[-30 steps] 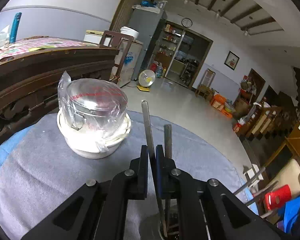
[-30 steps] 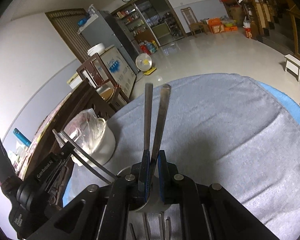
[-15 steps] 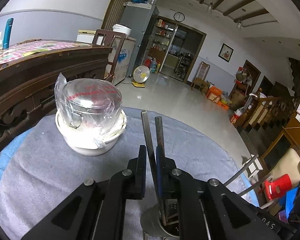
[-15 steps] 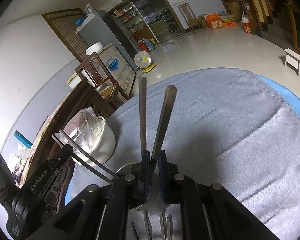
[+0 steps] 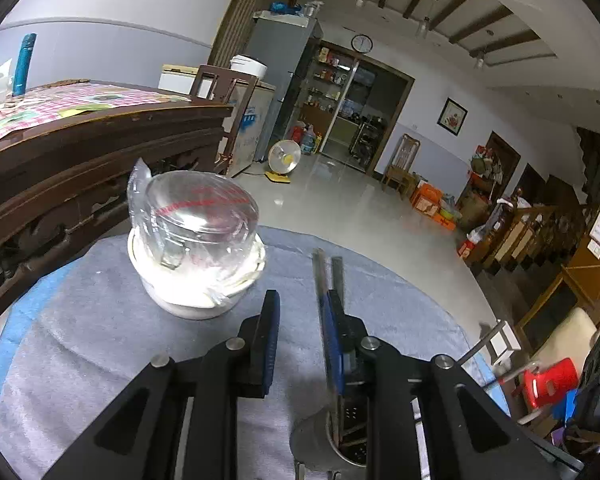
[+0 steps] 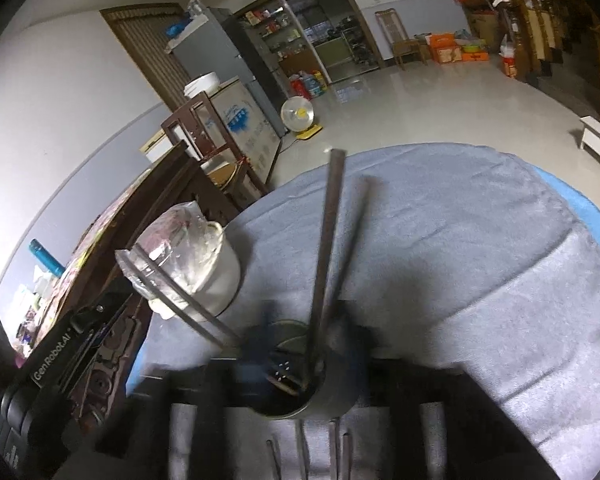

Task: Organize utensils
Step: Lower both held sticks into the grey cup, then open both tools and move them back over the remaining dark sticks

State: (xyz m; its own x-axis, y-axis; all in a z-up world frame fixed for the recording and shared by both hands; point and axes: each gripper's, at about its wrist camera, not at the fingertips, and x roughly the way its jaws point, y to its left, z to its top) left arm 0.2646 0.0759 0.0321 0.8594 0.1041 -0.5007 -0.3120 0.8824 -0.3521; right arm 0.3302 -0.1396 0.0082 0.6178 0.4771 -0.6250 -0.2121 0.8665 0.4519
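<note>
A metal utensil holder [image 5: 320,440] [image 6: 332,396] stands on the grey cloth with two flat metal handles [image 5: 320,280] [image 6: 328,240] rising out of it. My left gripper [image 5: 300,340] is opening. One handle rests against its right blue pad [image 5: 334,344], while the left pad stands clear of it. My right gripper [image 6: 308,344] is blurred and opening wide on either side of the holder. The handles stand free between its fingers and lean to the right.
A white bowl holding a plastic-wrapped glass lid [image 5: 196,240] [image 6: 196,256] sits to the left of the holder. A dark wooden table [image 5: 80,140] borders the left side. Several thin utensils [image 6: 300,456] show at the bottom edge. The cloth [image 6: 460,260] stretches to the right.
Both grippers were shut on the handles and have let go. The left jaws have parted a little and the right jaws have spread wide. The handles now lean in the holder.
</note>
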